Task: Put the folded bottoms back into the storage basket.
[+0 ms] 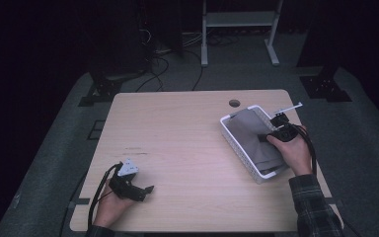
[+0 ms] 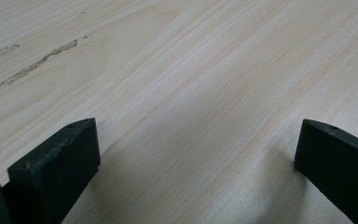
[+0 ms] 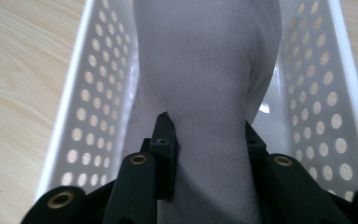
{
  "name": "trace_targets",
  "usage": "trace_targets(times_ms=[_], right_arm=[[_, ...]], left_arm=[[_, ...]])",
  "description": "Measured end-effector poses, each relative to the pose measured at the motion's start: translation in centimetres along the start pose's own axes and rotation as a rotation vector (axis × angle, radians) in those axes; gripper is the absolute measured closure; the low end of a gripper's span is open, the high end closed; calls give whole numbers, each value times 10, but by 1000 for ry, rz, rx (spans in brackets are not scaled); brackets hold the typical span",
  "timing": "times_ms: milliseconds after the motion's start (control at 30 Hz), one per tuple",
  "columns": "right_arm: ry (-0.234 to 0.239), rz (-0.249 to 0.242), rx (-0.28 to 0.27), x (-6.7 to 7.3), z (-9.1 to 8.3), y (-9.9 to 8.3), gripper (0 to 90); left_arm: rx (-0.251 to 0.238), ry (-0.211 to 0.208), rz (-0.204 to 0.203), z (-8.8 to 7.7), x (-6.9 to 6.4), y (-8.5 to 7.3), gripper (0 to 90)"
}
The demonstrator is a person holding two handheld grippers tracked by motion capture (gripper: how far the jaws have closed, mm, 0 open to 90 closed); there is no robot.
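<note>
The right gripper is pinching a grey cloth between its fingers, the cloth lying along the inside of the white basket. The left gripper is resting with fingers wide over the bare table, well apart from the basket.

High view: I look from above the near edge, forward and down over the whole table. Left gripper view: very close, low over bare tabletop. Right gripper view: close, down into the white basket, which the high view shares.
</note>
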State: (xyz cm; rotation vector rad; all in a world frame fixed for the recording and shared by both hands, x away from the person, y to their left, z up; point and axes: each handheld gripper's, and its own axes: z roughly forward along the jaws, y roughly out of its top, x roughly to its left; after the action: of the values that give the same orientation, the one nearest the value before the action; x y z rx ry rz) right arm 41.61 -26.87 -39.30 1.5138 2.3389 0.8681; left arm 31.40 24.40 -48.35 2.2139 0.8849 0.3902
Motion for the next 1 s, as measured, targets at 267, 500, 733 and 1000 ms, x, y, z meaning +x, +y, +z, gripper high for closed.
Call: trace_targets(times_ms=[267,500,733,1000], right_arm=[[-26,-7,26,-3,15,-6,590],[-35,-21,43,-3,20,-8,532],[-50,-23,37,-4,15,-8,489],[-61,-24,-3,-8,1,-6,523]], left_arm=[[0,0,0,0,0,0,0],[0,0,0,0,0,0,0],[0,0,0,0,0,0,0],[0,0,0,0,0,0,0]])
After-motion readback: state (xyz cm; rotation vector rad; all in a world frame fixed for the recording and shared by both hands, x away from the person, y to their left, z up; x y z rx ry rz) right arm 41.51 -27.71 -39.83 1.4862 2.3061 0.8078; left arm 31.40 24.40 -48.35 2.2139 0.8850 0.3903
